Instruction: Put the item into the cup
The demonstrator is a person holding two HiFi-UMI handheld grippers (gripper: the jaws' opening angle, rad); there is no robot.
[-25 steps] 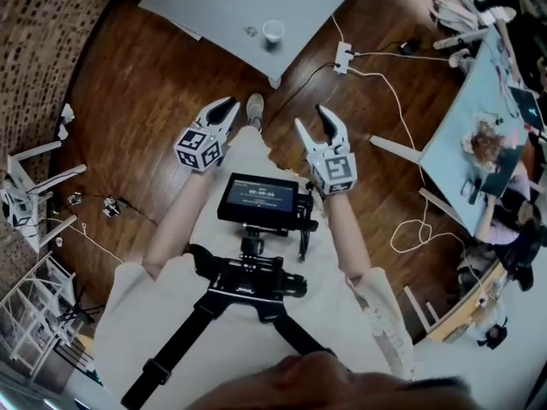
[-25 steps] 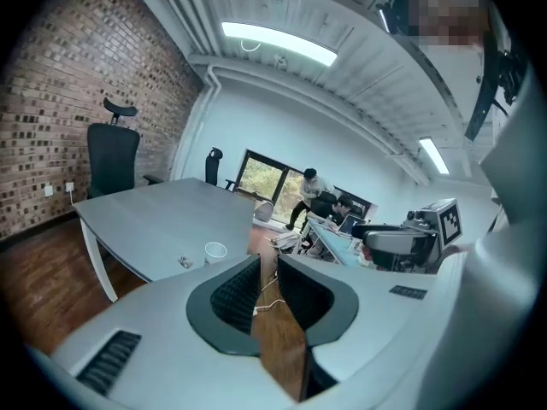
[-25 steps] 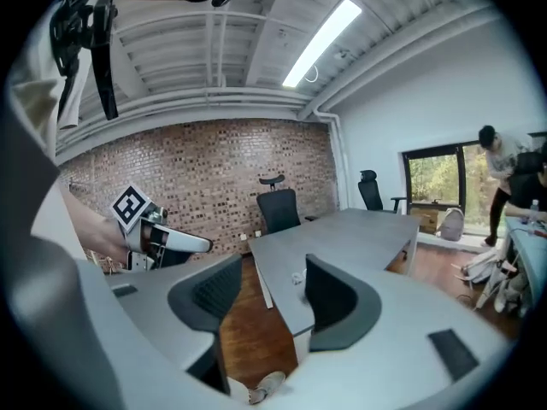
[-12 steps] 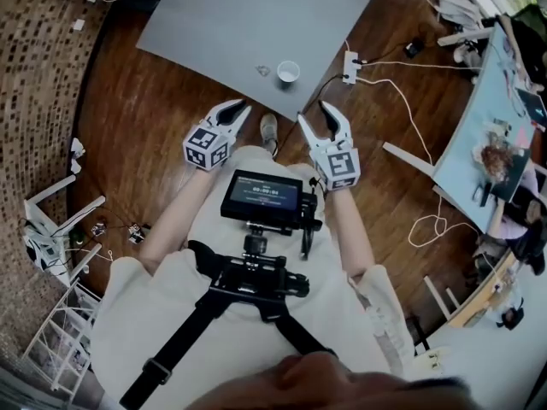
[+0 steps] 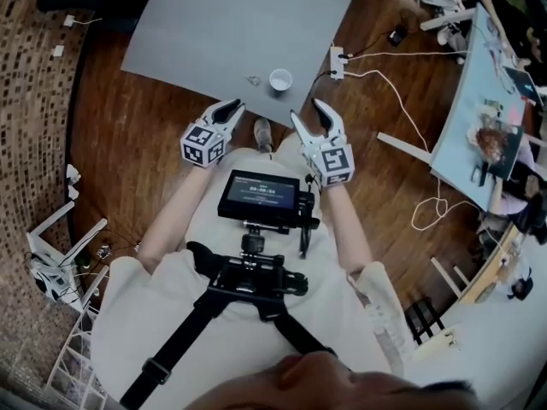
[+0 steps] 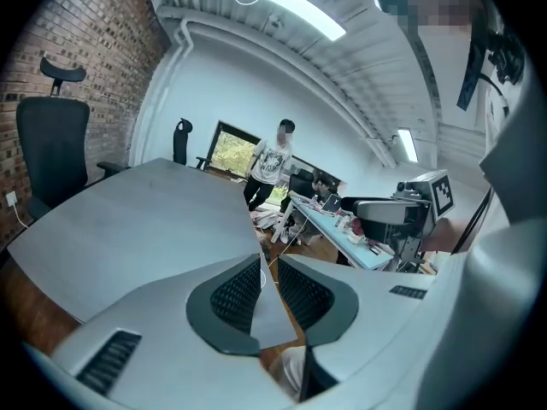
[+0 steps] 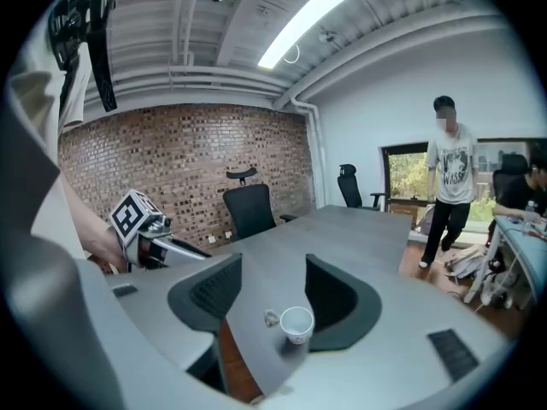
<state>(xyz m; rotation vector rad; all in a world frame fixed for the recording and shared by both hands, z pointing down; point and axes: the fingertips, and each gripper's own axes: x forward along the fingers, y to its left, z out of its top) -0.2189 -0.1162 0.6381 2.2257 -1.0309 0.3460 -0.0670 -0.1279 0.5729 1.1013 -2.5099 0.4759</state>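
Right gripper (image 7: 273, 263), jaws spread and empty, faces the cup (image 7: 297, 324), with the item (image 7: 271, 318) just beside it.

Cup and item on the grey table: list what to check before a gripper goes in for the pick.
1. Cup upright, mouth open: ok.
2. Item lying on the table beside the cup, not touching it: ok.
3. Right gripper jaws wide apart, nothing between them: ok.
4. Left gripper jaws only narrowly apart, empty; wide enough for the item: cannot tell.
5. A gripper over the item: not ok, both are at the table's near edge, short of it.
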